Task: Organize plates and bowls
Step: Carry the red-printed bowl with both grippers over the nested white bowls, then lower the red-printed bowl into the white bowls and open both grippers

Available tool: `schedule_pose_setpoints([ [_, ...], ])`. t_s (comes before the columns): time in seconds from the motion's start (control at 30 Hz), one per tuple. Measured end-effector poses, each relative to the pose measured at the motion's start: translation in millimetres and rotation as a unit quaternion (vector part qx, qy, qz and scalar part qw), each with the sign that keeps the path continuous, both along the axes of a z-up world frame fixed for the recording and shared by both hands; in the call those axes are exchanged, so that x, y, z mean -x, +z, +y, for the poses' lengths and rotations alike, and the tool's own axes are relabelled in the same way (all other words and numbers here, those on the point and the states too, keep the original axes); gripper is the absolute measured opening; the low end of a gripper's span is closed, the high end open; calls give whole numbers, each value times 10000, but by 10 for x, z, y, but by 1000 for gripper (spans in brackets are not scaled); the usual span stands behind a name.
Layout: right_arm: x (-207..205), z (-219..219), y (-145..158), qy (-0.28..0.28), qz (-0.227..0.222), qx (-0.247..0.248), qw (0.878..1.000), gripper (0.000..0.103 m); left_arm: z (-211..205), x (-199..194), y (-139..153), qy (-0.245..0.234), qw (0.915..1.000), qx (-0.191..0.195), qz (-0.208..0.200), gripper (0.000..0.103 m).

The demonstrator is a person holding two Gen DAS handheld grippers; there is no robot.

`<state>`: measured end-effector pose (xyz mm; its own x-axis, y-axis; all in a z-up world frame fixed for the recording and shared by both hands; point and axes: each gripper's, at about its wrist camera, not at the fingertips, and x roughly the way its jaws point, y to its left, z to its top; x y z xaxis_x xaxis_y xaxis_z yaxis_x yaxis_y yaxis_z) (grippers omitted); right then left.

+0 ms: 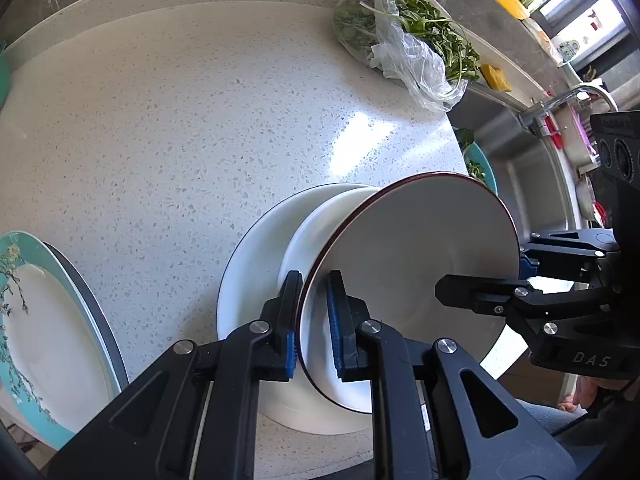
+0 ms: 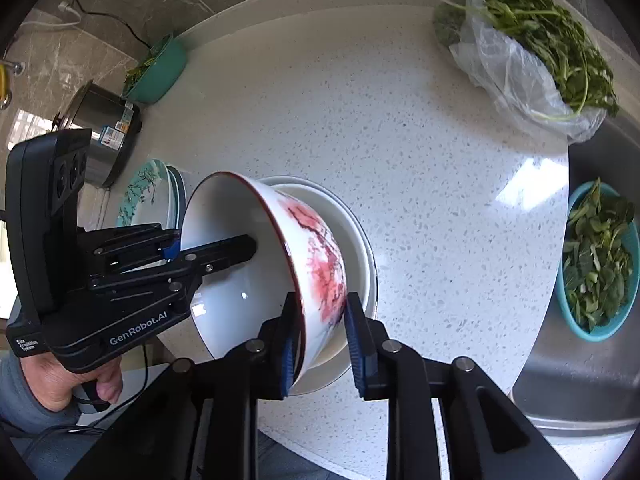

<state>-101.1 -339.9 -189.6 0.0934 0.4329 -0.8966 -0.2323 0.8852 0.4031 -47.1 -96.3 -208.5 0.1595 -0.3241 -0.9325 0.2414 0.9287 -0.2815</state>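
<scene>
We hold tilted red-blossom bowl [image 2: 316, 264]; both grippers [image 1: 314, 320] [image 2: 320, 340] pinch rim, above white plate [image 1: 256, 264], open counter [image 1: 180, 120] beyond.

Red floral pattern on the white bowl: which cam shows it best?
Right wrist. The white porcelain bowl with the red rim is tilted with its outer wall facing that camera, so the red blossom painting is plain. Left wrist sees only its white inside and rim.
</scene>
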Motion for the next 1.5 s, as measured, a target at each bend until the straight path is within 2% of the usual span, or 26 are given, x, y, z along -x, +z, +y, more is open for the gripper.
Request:
schedule_pose_setpoints([
  [0.2, -8, 50, -2, 99, -204, 246, 9994, 21, 29, 25, 5, 60, 9999, 76, -44, 12],
  [0.47, -39, 88, -50, 71, -88, 340, 9994, 15, 66, 139, 85, 200, 9988, 167, -403, 13],
  [0.63, -84, 129, -107, 78, 41, 363, 9993, 11, 174, 172, 140, 394, 9969, 375, -563, 13],
  [0.83, -166, 107, -132, -36, 331, 233, 9992, 16, 272, 189, 209, 572, 9949, 402, -734, 15],
  [0.97, -168, 124, -56, -18, 217, 325, 9992, 19, 322, 172, 148, 621, 9954, 391, -623, 15],
  [1.13, -198, 126, -59, -34, 237, 327, 9992, 19, 328, 150, 156, 621, 9948, 436, -682, 15],
  [1.3, -186, 5, -76, -259, 455, 36, 9986, 26, 402, 164, 167, 758, 9932, 497, -725, 31],
  [1.37, -177, -20, -68, -261, 459, -24, 9986, 26, 432, 188, 187, 829, 9921, 539, -771, 43],
  [1.47, -155, -9, -39, -203, 436, -11, 9988, 28, 473, 243, 231, 941, 9903, 572, -847, 44],
  [1.5, -140, 11, -11, -136, 412, 52, 9990, 32, 484, 261, 241, 976, 9898, 574, -862, 45],
])
